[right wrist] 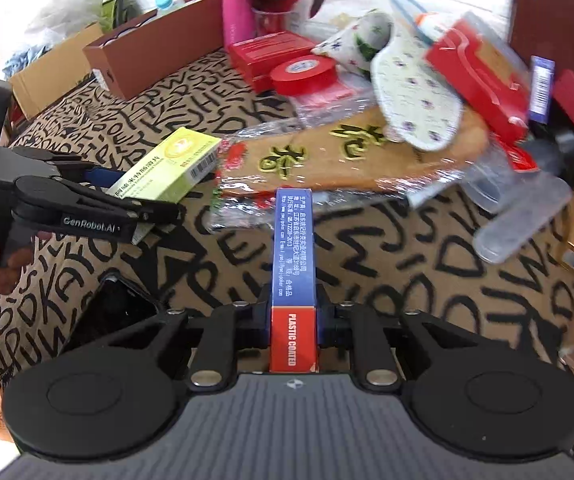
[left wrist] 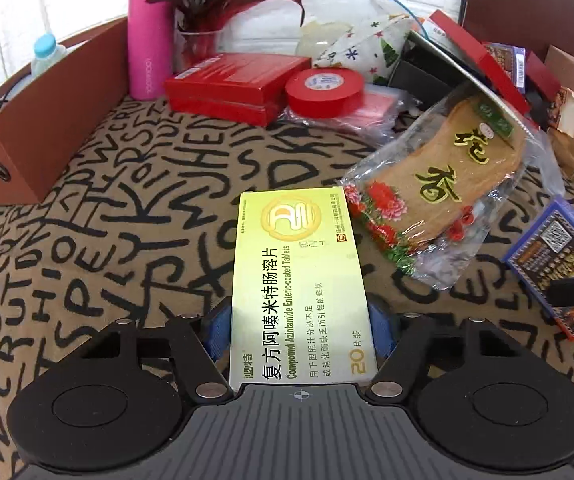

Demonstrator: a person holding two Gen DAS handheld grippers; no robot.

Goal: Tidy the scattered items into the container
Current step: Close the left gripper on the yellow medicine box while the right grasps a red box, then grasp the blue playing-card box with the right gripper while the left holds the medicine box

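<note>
Red tape roll [left wrist: 324, 90], insole packet [left wrist: 439, 196], perhaps cards [left wrist: 555, 256]

Counted across both views, there are one yellow-green tablet box [left wrist: 301, 292], one blue-and-red card box [right wrist: 294, 276], one roll of red tape [left wrist: 324, 87], one pink flask [left wrist: 149, 32], two stacked flat red boxes [left wrist: 235, 84], one bagged pair of tan insoles [left wrist: 447, 184] and one capped water bottle [left wrist: 47, 50].

Bright even light; fisheye bending at edges; right wrist view motion-blurred.
</note>
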